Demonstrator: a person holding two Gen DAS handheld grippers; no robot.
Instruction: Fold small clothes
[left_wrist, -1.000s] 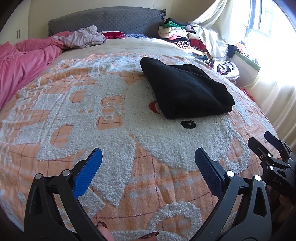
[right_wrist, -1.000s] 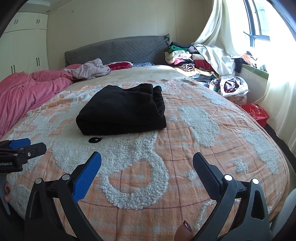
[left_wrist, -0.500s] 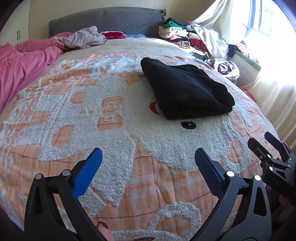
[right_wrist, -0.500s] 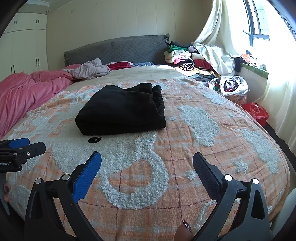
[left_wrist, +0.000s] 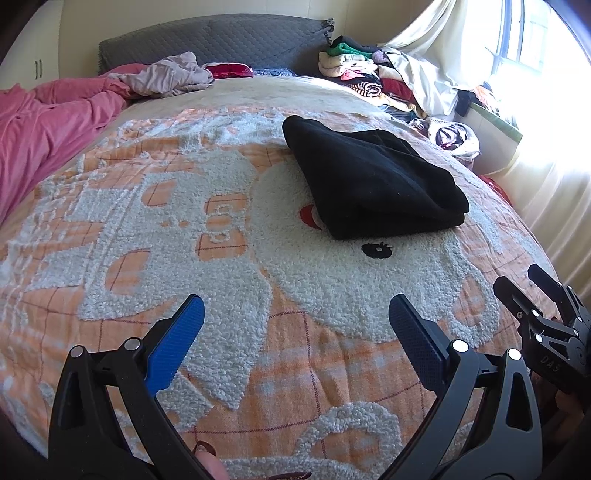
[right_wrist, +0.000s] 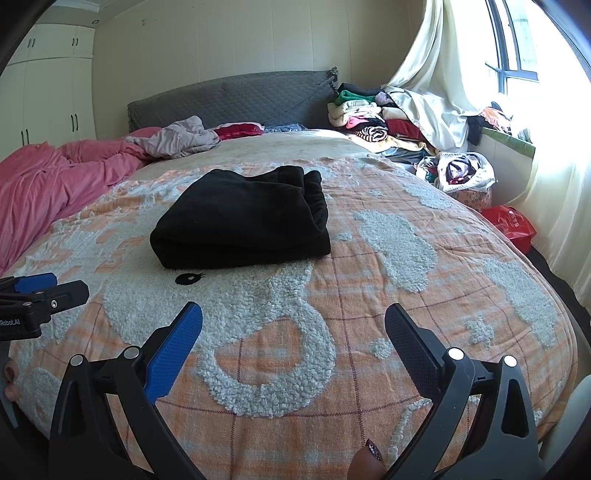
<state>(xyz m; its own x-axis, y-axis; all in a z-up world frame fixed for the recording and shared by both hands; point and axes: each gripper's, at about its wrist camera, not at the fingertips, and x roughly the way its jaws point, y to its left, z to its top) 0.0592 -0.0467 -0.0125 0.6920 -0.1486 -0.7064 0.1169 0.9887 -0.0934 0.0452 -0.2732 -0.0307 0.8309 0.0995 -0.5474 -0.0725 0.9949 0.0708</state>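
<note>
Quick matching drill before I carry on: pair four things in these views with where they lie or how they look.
Things:
1. black garment
2. pink duvet
3. clothes pile
4. red bag

Places or states:
A. stacked by the headboard, under the curtain
B. off the bed, low by the window side
C. folded, in the middle of the orange blanket
D. rumpled along the bed's left edge

Pairs: 1-C, 2-D, 3-A, 4-B
</note>
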